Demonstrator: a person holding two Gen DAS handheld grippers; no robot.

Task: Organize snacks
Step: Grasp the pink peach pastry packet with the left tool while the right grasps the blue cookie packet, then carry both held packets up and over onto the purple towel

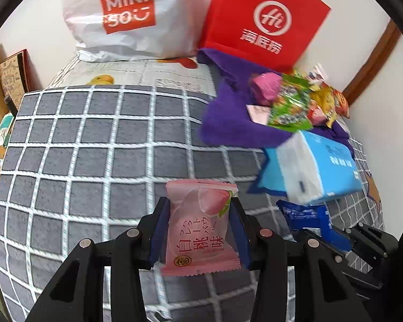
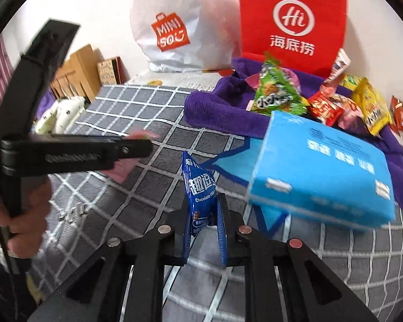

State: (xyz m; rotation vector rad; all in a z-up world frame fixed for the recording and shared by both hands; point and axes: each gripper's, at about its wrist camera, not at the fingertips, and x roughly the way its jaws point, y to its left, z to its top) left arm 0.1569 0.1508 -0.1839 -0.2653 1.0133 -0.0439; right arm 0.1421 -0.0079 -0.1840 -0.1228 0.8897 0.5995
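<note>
At the bottom centre of the left wrist view, the left gripper (image 1: 200, 228) is clamped on a pink peach candy packet (image 1: 200, 230) above the grey checked blanket (image 1: 94, 147). At the bottom centre of the right wrist view, the right gripper (image 2: 205, 228) pinches a blue cookie packet (image 2: 198, 187) (standing on edge). The other snacks (image 2: 344, 104) lie on a purple towel (image 2: 217, 110) at the upper right, behind a blue tissue pack (image 2: 322, 169).
</note>
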